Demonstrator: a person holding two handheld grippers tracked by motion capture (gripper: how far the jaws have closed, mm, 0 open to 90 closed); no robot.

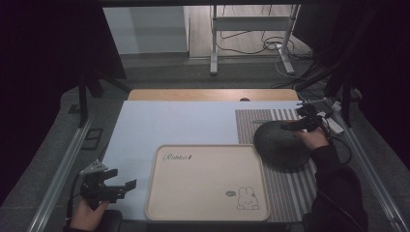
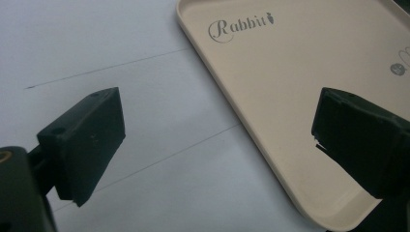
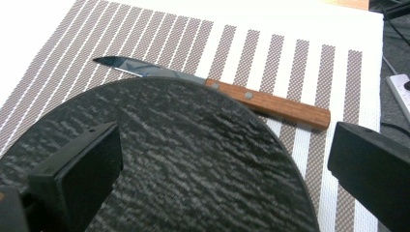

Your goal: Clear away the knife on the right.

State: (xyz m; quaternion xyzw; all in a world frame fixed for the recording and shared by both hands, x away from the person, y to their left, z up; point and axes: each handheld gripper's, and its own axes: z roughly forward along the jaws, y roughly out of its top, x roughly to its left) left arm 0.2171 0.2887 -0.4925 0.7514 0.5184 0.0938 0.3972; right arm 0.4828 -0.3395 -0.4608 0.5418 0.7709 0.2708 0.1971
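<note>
Currently: cream tray at table front-centre. Dark round plate on striped mat, just right of tray. Knife lies beyond plate, partly under rim. R gripper above plate, jaws spread, empty. L gripper beside tray, jaws spread.

Dark round plate, black-grey with a rough, streaked texture, lying flat on the striped placemat at the table's right side, toward the mat's far half, its left edge near the mat's left border. Knife with steel blade and riveted reddish wooden handle, flat on the same mat just beyond the plate's far rim, seemingly touching it, blade tip pointing left.
</note>
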